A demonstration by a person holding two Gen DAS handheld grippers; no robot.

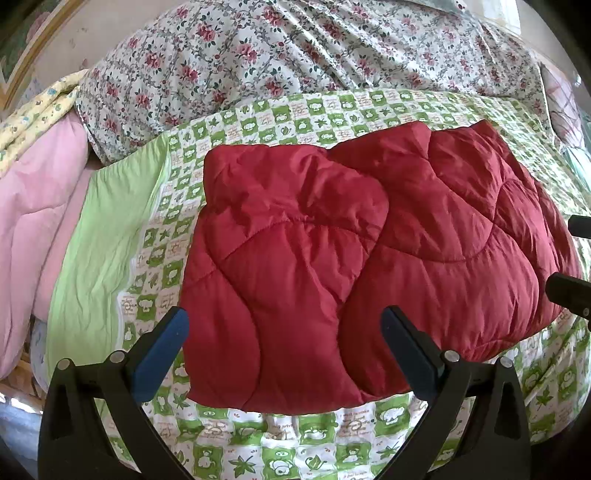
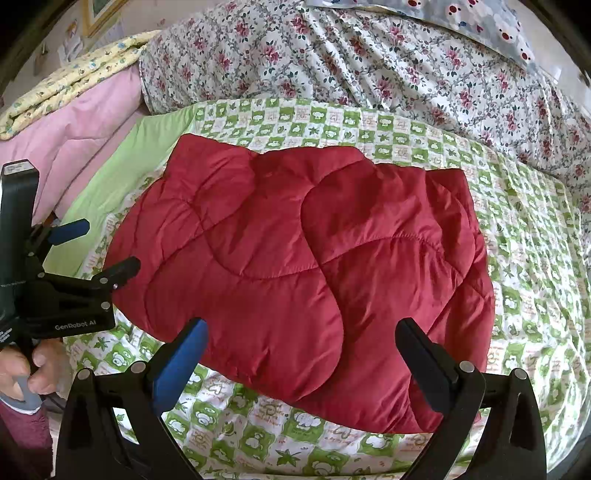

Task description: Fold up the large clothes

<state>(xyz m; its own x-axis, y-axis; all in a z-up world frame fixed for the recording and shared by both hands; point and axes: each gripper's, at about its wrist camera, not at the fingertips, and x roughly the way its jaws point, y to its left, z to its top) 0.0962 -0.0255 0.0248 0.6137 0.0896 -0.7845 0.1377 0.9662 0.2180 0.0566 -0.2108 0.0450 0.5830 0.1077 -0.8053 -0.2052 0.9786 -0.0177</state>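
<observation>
A red quilted padded garment (image 1: 354,258) lies folded into a rough rectangle on the green-and-white checked bedspread (image 1: 295,443). It also shows in the right wrist view (image 2: 295,273). My left gripper (image 1: 284,325) is open and empty, hovering just above the garment's near left edge. It also shows from the side in the right wrist view (image 2: 107,247), at the garment's left edge. My right gripper (image 2: 301,332) is open and empty above the garment's near edge. Its fingertips (image 1: 565,288) show at the right of the left wrist view.
A rose-patterned floral quilt (image 1: 295,55) is heaped behind the garment. A pink quilt (image 1: 33,206) and a yellow patterned blanket (image 2: 66,81) are stacked at the left. A plain green band (image 1: 99,236) borders the checked spread. A pillow with red dots (image 2: 480,22) lies far right.
</observation>
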